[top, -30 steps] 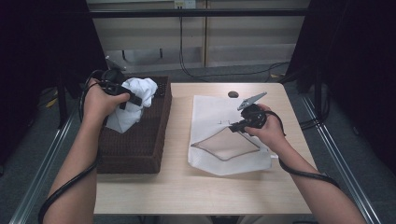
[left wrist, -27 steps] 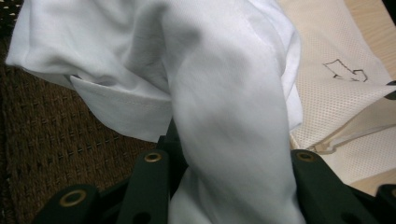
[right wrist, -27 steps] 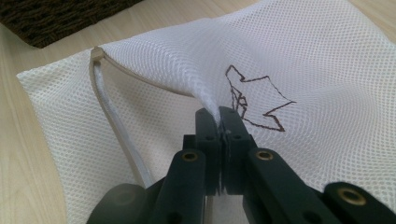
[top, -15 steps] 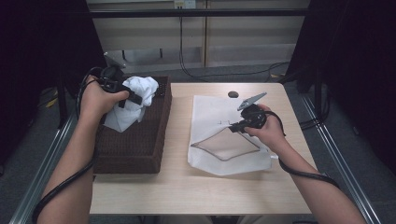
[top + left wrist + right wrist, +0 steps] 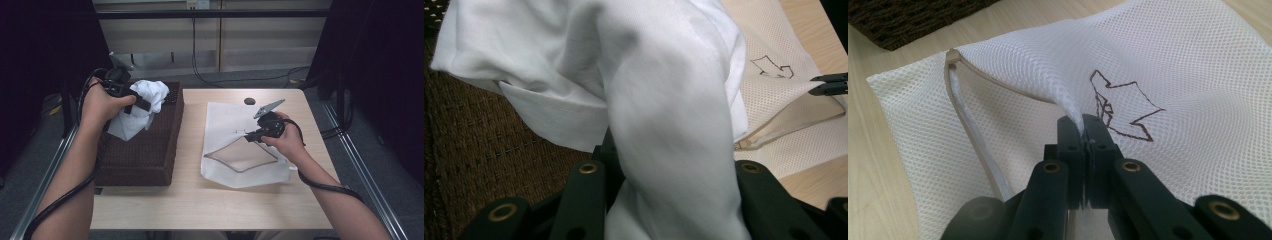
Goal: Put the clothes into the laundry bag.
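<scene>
1. The left hand-held gripper [image 5: 142,104] sits at about 10 o'clock on the high view, above the far end of the brown woven basket [image 5: 145,155], and it pinches a bunched white cloth [image 5: 142,107] between its jaws
2. In the left gripper view the white cloth [image 5: 664,125] drapes thickly over and between the two black jaws, hanging in folds above the basket weave [image 5: 479,145] at 9 o'clock
3. The right hand-held gripper [image 5: 251,136] lies at about 3 o'clock from the basket, over the white mesh bag [image 5: 235,170] that rests flat on the pale wooden worktop [image 5: 200,205]
4. Its jaws are pressed together on a pinch of the mesh — in the right gripper view the fabric [image 5: 1058,65] rises in a ridge straight into the tips [image 5: 1082,131]
5. That pinch lifts the upper layer, so the bag's mouth gapes in a diamond shape toward 6 o'clock, its pale edging [image 5: 973,130] running along the rim
6. A hand-drawn arrow [image 5: 1120,107] marks the mesh just at 2 o'clock of the jaw tips
7. A small dark round thing [image 5: 249,101] lies on the worktop at 12 o'clock of the bag — too small to tell what it is
</scene>
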`<state>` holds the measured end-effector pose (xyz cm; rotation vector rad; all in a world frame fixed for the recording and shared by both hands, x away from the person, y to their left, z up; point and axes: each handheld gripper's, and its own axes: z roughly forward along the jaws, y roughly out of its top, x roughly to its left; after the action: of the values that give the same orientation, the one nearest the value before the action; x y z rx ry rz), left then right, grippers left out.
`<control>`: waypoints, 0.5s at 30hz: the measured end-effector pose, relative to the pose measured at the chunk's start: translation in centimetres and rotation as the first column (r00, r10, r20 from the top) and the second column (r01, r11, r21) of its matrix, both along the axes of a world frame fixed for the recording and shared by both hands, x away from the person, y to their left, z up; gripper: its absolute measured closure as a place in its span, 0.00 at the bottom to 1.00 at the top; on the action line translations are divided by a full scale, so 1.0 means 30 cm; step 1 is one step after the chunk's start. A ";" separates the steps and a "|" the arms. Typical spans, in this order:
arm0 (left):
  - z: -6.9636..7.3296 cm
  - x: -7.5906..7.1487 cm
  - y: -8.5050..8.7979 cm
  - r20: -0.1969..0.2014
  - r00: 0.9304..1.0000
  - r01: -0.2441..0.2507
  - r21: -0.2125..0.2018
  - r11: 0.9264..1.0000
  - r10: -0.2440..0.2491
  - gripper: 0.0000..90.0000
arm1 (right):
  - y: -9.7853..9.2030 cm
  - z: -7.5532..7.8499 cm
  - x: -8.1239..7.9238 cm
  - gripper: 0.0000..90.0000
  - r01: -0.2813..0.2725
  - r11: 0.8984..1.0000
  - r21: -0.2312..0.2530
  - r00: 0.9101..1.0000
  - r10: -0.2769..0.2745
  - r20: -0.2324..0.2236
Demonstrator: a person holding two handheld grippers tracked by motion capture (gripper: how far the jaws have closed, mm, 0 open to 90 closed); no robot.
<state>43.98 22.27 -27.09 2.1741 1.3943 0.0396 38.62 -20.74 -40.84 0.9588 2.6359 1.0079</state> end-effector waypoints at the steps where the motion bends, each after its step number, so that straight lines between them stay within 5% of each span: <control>1: 0.005 -0.001 -0.003 -0.005 1.000 0.005 0.005 1.000 -0.005 0.72 | 0.001 0.000 0.000 0.98 0.000 1.000 -0.002 1.000 0.000 0.001; 15: 0.062 -0.010 -0.043 0.003 0.998 0.066 -0.024 0.998 -0.066 0.72 | 0.002 -0.003 0.002 0.98 -0.012 1.000 0.014 1.000 0.012 0.002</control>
<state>43.68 20.97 -25.24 2.1978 1.3141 0.0009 38.67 -20.68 -40.94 0.9451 2.6396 1.0314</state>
